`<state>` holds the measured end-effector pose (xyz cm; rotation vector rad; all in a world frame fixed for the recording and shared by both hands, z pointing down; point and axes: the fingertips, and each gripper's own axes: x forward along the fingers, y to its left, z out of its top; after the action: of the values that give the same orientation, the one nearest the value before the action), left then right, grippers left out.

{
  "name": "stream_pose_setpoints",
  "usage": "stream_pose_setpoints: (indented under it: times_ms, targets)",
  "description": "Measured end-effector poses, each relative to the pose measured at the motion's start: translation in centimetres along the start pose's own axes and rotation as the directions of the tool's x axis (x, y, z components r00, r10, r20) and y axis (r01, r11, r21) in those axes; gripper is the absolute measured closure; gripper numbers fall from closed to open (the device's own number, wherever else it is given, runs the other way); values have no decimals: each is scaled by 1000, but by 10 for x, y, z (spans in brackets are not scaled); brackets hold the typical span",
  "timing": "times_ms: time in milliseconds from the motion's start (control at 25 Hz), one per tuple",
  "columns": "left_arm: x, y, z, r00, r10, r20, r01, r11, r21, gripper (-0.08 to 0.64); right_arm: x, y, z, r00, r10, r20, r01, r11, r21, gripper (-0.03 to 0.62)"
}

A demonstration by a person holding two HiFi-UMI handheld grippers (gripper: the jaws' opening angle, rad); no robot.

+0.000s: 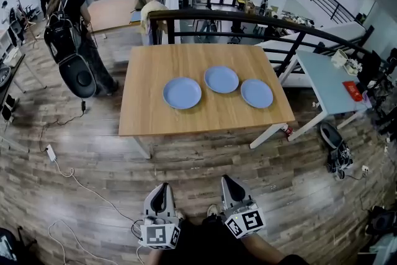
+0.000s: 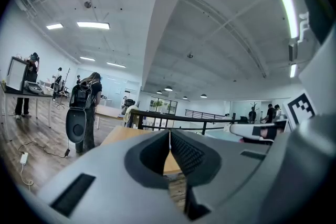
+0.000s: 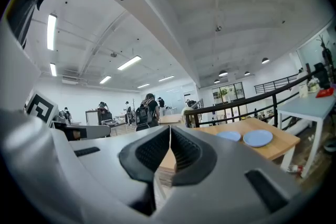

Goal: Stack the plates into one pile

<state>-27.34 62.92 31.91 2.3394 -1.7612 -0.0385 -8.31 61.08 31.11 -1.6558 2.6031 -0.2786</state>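
Standing well back from the rectangular light-wood table (image 1: 144,110); task not begun as far as can be judged. Three round pale-blue plates lie singly on the tabletop in a shallow arc: left plate (image 1: 182,93), middle plate (image 1: 221,79), right plate (image 1: 257,94). None rests on another. Left and middle sit near each other with bare wood between them. Middle and right sit just beside each other; whether their rims touch cannot be told. All the stacking is left to do: two plates to lift and set onto a third.

Left gripper (image 1: 162,190) and right gripper (image 1: 230,184) are held low and close to the body at the bottom of the head view, side by side, over plank floor, well apart from the table. Both point roughly level toward the table. Marker cubes face up toward the head camera.

Left gripper view: jaws pressed together, only a thin seam, nothing between them. Right gripper view: same, jaws closed and empty, with two of the plates visible beyond on the tabletop.

Judgement: next comes an approach to the table, then the jaws must part before any plate rim can be taken.
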Motion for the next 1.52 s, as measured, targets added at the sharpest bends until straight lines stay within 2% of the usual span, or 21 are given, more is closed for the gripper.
stream_pose_setpoints:
  times_ms: [440, 720, 1120, 1320, 1520]
  targets:
    - [-15, 36, 2, 999, -37, -13, 37, 999, -6, 535, 8, 38, -10, 999, -51, 9, 51, 999, -7, 560]
    - [-8, 59, -1, 999, -52, -17, 51, 998, -23, 535, 28, 56, -19, 999, -45, -6, 45, 999, -13, 560]
    - [44, 77, -2, 998, -54, -37, 53, 998, -32, 535, 85, 42, -13, 1000, -20, 8, 20, 1000, -6, 560]
    - [87, 83, 0, 998, -52, -32, 51, 998, -28, 535, 123, 17, -11, 1000, -20, 13, 20, 1000, -9, 560]
    - [150, 85, 7, 998, -47, -39, 46, 999, -21, 535, 175, -20, -1, 1000, -5, 4, 5, 1000, -1, 560]
